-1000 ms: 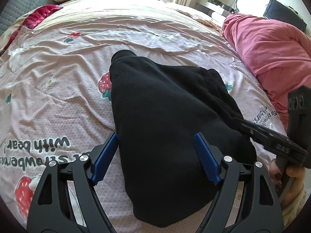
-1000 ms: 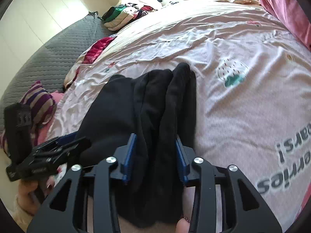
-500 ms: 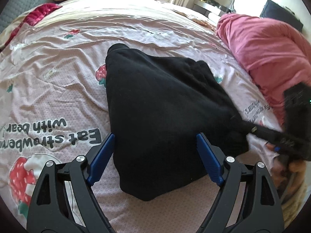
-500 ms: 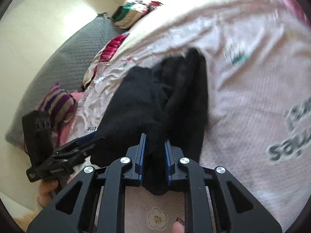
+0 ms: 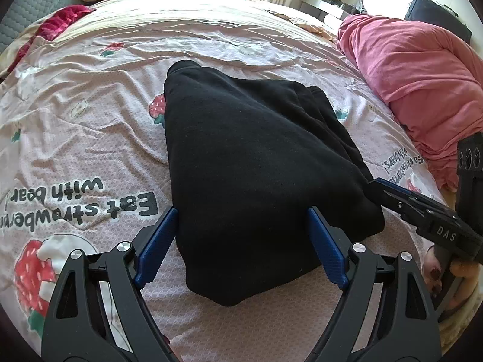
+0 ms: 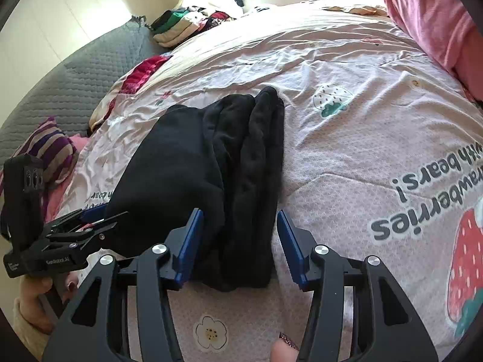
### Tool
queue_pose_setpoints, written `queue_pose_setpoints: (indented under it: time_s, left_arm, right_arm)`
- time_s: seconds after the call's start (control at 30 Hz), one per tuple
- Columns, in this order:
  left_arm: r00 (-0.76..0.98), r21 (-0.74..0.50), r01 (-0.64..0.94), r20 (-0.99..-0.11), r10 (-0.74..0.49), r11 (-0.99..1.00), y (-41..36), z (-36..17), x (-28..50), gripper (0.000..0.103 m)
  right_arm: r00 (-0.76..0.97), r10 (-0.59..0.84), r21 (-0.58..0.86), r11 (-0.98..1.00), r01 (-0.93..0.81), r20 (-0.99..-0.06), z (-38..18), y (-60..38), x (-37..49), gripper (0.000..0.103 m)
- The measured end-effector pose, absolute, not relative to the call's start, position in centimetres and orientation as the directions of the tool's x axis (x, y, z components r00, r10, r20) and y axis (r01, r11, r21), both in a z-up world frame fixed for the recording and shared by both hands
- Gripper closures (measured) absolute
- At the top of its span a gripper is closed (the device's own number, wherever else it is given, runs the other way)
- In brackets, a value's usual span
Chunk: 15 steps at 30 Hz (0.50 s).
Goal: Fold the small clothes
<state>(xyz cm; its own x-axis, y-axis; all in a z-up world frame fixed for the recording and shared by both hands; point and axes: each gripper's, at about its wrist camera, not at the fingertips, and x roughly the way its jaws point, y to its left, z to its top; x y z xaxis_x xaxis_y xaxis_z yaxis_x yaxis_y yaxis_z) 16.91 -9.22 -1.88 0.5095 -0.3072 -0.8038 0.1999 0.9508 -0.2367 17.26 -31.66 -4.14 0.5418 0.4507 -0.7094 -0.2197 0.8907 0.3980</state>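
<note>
Jaws opening astride black garment (image 6: 241, 181), right gripper (image 6: 240, 241) seemingly clear.

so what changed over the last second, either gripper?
The right gripper clamped the black garment's bunched edge, tugged it, and let go; its jaws are opening now, cloth between them untouched. The left gripper stayed open astride the near end. The garment stayed folded on the bedsheet.

One black garment (image 5: 256, 163), two grippers, one pink blanket (image 5: 416, 84).
</note>
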Motion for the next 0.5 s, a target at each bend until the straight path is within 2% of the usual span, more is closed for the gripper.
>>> queue_pose_setpoints:
  time_s: [0.33, 0.4, 0.5]
  left_arm:
    - [0.509, -0.254, 0.197, -0.799, -0.321, 0.947, -8.8, -1.8, 16.6, 0.026]
    - [0.511, -0.255, 0.197, -0.797, -0.322, 0.946, -8.7, -1.7, 16.4, 0.026]
    - [0.526, -0.266, 0.201, -0.783, -0.333, 0.943, -8.4, -1.2, 16.0, 0.025]
  right_arm:
    - [0.635, 0.406, 0.383, 0.905, -0.183, -0.657, -3.0, -32.0, 15.1, 0.037]
    - [0.655, 0.390, 0.372, 0.912, -0.175, -0.647, -2.7, -32.0, 14.6, 0.029]
    - [0.691, 0.363, 0.352, 0.921, -0.165, -0.626, -2.0, -32.0, 13.7, 0.022]
